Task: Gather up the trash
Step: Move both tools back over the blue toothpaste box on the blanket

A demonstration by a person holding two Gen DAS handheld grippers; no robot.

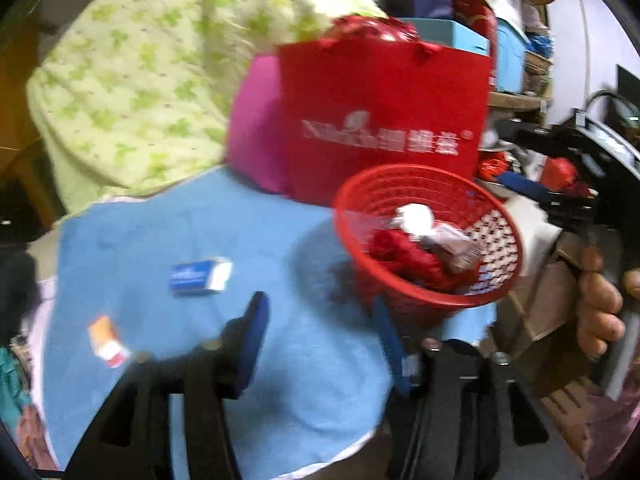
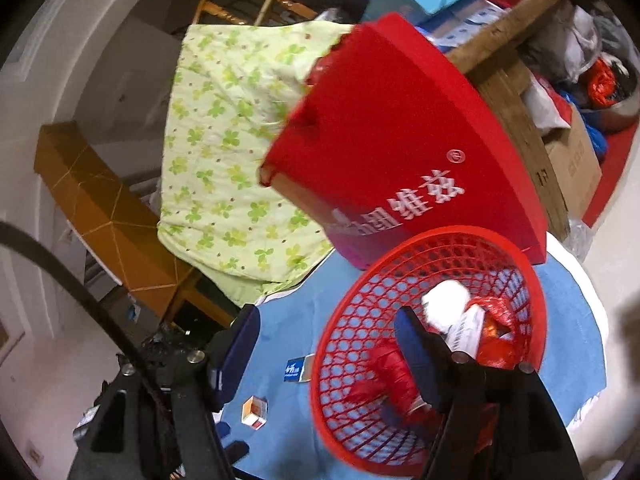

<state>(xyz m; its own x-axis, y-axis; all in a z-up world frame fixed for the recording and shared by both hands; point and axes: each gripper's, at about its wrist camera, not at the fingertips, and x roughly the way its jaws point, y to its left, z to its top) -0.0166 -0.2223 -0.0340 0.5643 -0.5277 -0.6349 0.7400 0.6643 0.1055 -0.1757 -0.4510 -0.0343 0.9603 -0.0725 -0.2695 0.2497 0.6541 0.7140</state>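
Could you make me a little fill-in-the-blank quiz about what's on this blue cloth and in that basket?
1. The red basket stands on a ____ cloth.
2. Outside the basket, ____ small boxes lie on the cloth: a blue box and an orange box.
3. Behind the basket stands a red ____ with white lettering.
4. The white wad lies ____ the basket.

Missing words: blue; two; bag; inside

Red mesh basket (image 1: 428,236), blue cloth (image 1: 192,232)
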